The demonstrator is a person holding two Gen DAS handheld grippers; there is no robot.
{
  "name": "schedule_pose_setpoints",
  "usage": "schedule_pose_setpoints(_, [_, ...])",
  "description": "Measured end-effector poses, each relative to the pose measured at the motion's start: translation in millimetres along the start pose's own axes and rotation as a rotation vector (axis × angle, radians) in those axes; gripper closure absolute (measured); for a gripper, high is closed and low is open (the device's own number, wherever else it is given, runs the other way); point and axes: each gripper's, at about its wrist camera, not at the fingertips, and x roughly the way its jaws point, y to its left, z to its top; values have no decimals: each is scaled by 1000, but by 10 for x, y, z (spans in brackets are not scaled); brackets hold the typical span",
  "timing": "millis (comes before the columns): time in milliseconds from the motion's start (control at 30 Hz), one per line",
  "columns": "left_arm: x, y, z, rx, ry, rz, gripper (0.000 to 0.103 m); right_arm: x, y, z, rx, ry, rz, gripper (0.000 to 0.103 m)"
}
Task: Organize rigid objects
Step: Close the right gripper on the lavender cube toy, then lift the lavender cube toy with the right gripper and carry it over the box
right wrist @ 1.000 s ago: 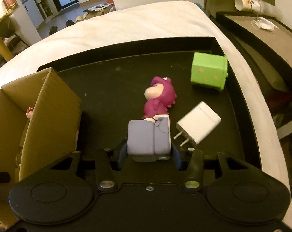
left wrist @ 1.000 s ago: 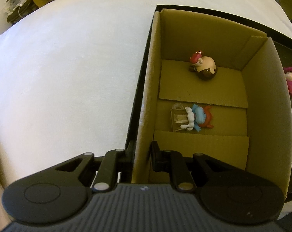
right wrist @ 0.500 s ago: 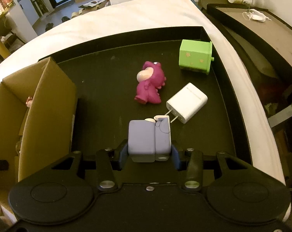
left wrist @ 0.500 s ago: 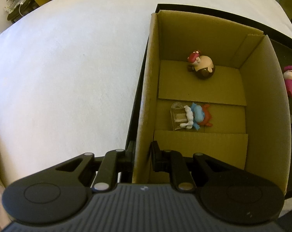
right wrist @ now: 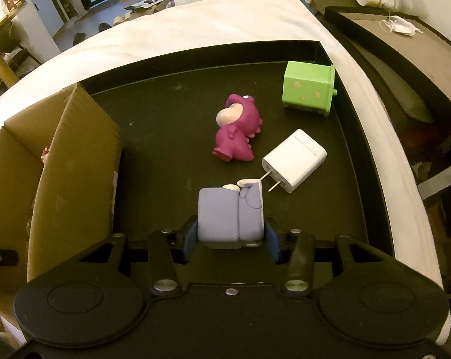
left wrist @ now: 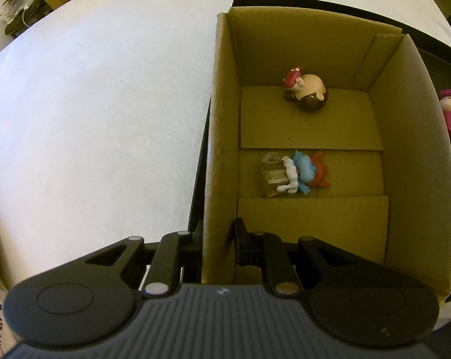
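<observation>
Lavender figure [right wrist: 229, 214] between right tongs [right wrist: 229, 236]

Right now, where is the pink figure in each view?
Left wrist: pink figure at the far right edge, just past the box's right wall.
Right wrist: near centre, lying on the black tray, left of the white charger.
Shared landmark: the cardboard box.
</observation>
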Motion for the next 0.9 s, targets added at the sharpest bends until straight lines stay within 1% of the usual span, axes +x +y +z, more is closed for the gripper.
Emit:
schedule_pose_setpoints(300, [78, 3, 3, -2, 8, -6, 88, 2, 20, 2, -20, -5, -14, 58])
schedule_pose_setpoints(467, [112, 7, 2, -2, 9, -7, 88, -73, 37, 10, -39, -26, -12, 59])
schedule_pose_setpoints(700, [130, -22, -9, 7, 8, 1, 88, -248, 128, 39, -58, -66, -3, 59])
schedule_pose_setpoints(900, [137, -19, -16, 6, 8, -4, 88, -450, 245, 157, -74, -114, 13, 59])
